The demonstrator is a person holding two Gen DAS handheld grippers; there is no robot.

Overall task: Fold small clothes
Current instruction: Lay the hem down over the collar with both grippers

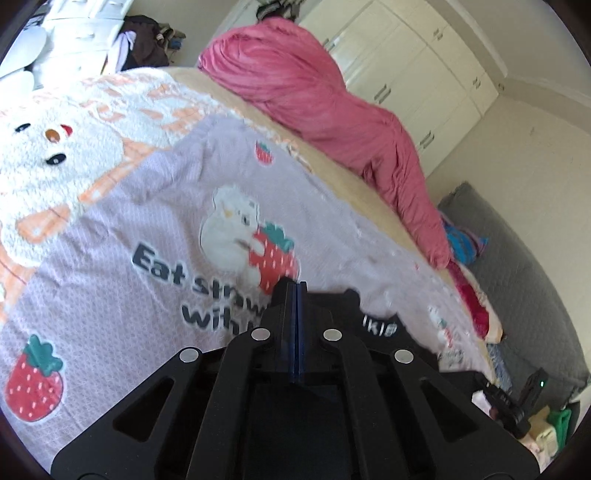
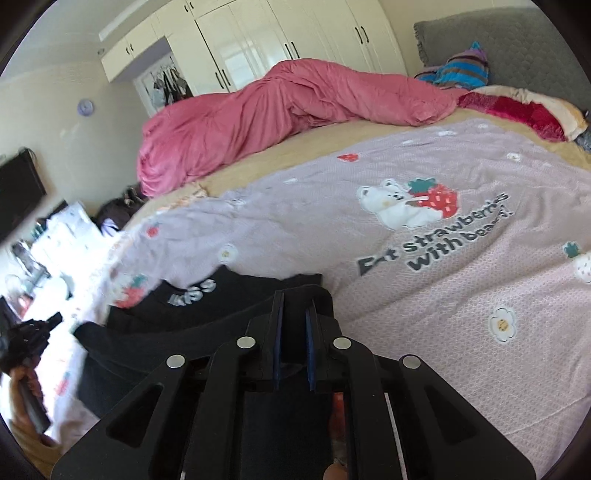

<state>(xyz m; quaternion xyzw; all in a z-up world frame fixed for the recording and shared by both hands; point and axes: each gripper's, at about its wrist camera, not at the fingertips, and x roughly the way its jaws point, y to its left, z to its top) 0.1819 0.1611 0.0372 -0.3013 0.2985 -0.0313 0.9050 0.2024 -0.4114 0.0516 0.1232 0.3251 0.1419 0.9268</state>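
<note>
Left gripper (image 1: 296, 286): jaws pressed together, nothing visible between the pads, hovering over a lilac bedspread (image 1: 155, 206) printed with strawberries and a bear. Black garment (image 1: 380, 325) just beyond and to the right of its tips, white lettering showing.

Right gripper (image 2: 294, 295): jaws slightly apart, pads clear of any cloth, whether touching the fabric below cannot be told. Black garment (image 2: 192, 314) spread flat directly under and to the left of the tips. Pink duvet (image 2: 280, 110) bunched far ahead, white wardrobe (image 2: 280, 33) behind it.
</note>
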